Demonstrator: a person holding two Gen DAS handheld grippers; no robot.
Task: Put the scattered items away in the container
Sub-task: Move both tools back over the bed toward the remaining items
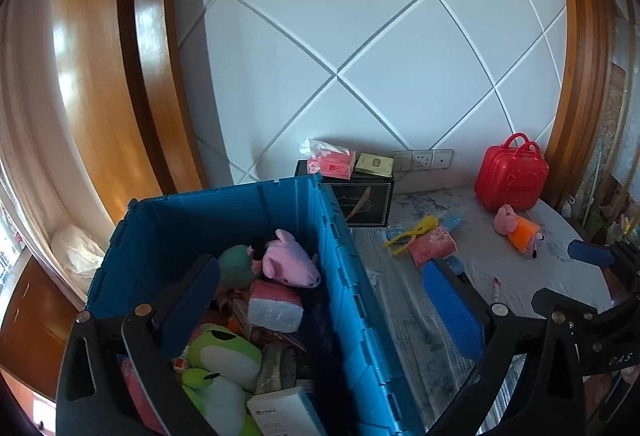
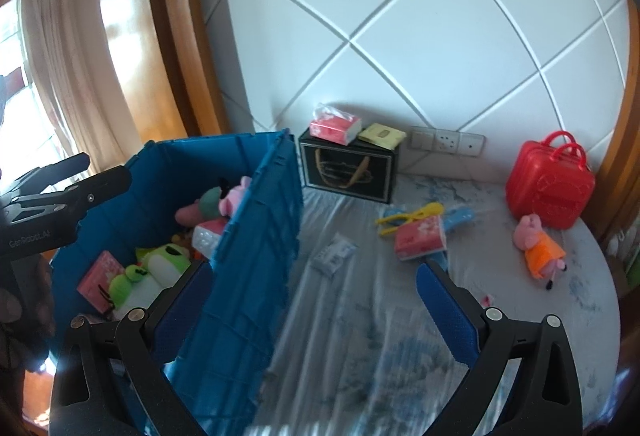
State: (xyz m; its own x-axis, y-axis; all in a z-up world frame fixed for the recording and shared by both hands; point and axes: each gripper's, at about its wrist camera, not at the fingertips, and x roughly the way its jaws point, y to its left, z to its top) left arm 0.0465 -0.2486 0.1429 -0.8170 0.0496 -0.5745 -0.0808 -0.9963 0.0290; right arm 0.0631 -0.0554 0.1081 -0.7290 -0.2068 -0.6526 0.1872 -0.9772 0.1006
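We see a ribbed, glossy blue plastic crate [image 1: 240,220] under our left tongs [image 1: 320,300], soft plush toys [image 1: 290,262] inside, and a shiny red plastic case [image 2: 550,186] beyond our right tongs [image 2: 316,292].

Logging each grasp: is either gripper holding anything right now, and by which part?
Nothing is held. The left gripper is open above the blue bin, and the right gripper is open, straddling the bin's wall.

One crate [image 2: 256,236], two pig plushes [image 2: 538,248].
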